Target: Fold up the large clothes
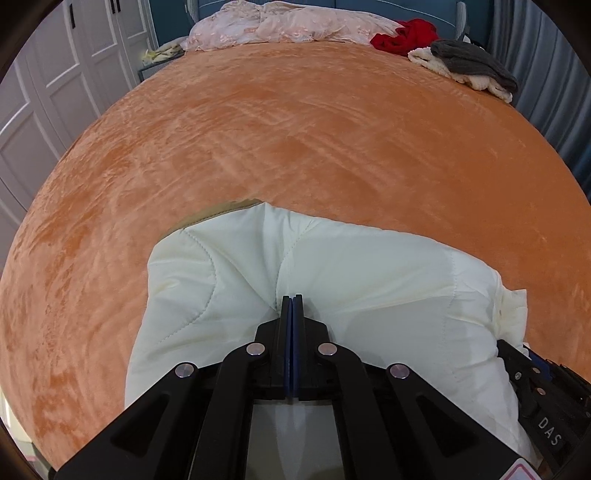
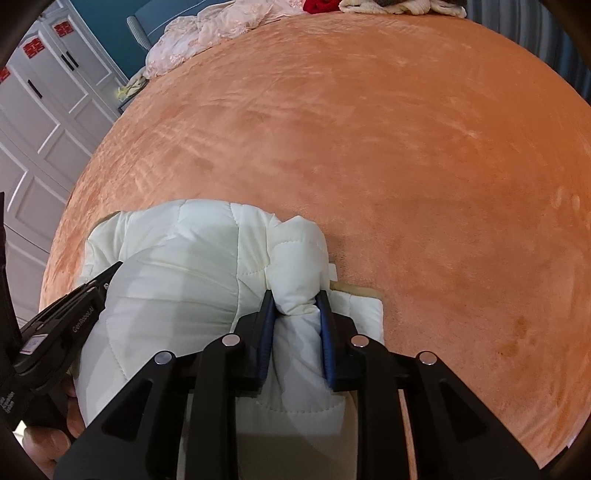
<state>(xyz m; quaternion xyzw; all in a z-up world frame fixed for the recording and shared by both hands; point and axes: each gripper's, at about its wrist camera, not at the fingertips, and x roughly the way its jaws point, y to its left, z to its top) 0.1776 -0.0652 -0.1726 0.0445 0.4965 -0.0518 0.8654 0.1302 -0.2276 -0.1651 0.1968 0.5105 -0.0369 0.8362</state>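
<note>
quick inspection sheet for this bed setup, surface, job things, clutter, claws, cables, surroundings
surface: orange bedspread, plush, brush marks in the nap
job's things: white quilted jacket bunched at the near edge of the bed
clutter: pink bedding, red garment, grey knit on a cream garment, all at the far end
claws: left claw shut on a pinch of jacket; right claw gripping a thick roll of jacket, jaws apart around it
cables: nothing seen
surroundings: white wardrobe on the left, teal headboard, curtain on the right
</note>
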